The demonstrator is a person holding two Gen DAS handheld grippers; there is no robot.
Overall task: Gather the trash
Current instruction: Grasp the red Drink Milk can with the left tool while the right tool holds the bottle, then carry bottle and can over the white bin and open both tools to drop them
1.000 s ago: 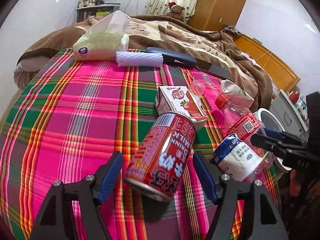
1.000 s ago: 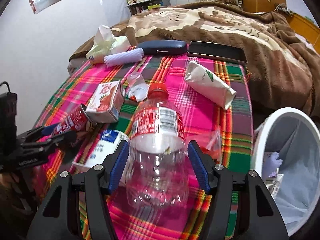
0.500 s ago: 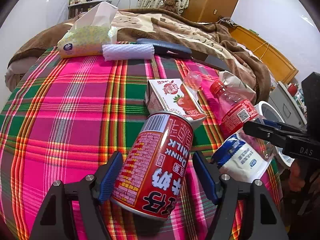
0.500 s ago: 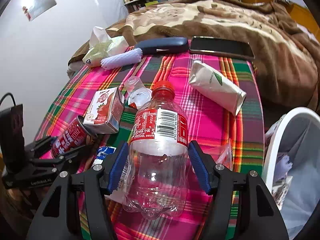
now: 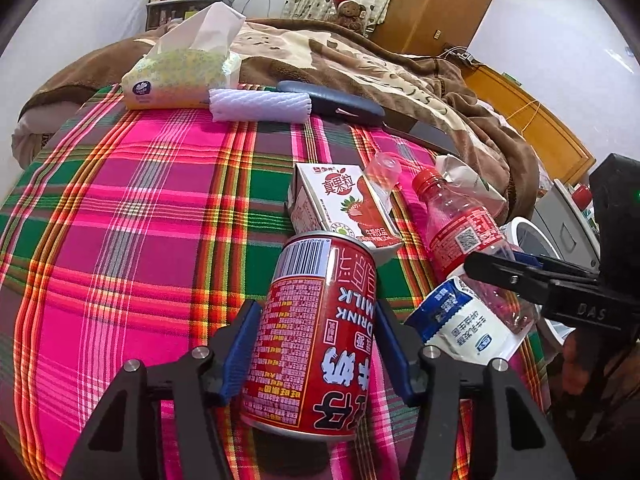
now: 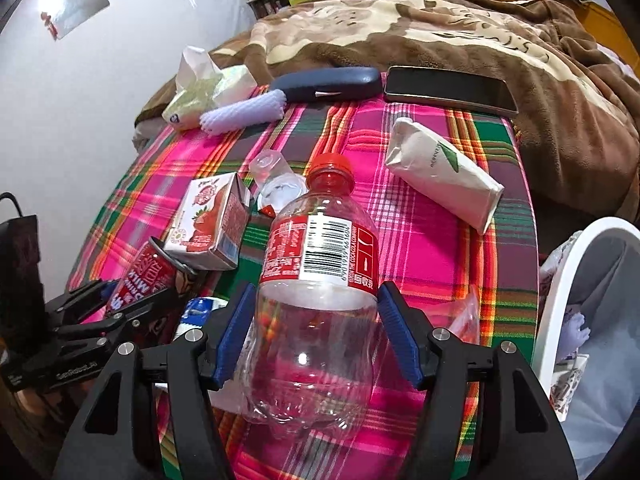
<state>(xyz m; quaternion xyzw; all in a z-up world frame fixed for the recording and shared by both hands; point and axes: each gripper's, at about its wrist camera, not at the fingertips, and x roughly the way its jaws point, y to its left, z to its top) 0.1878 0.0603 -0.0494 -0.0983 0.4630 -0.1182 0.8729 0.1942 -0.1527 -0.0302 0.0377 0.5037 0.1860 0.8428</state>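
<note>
Trash on both sides at once, spread over a pink and green plaid cloth (image 5: pixel 120 208). The left gripper (image 5: pixel 316 354) is closing on a red milk can (image 5: pixel 316 336) that lies on its side, blue pads hard up against its flanks and apparently just touching. That can should be stiff and light if empty, its smooth wall a bit slick, so a hold across the middle of the body looks right.

The right gripper (image 6: pixel 318 338) has its jaws easing wider around a clear plastic bottle (image 6: pixel 320 288), with a sliver of space showing on each side, so nothing is pressing yet. The bottle looks empty: see-through belly, red label with a barcode, red cap pointing away. I'd expect it to be featherlight and to buckle under a hard squeeze, so the ribbed lower body just below the label is a fair place to pinch.

Nearby lie a strawberry drink carton (image 6: pixel 210 224), a blue and white pouch (image 5: pixel 460 328) and a white paper bag (image 6: pixel 440 172). The white bin (image 6: pixel 548 304) waits at the bed's right edge, some rubbish already inside.
</note>
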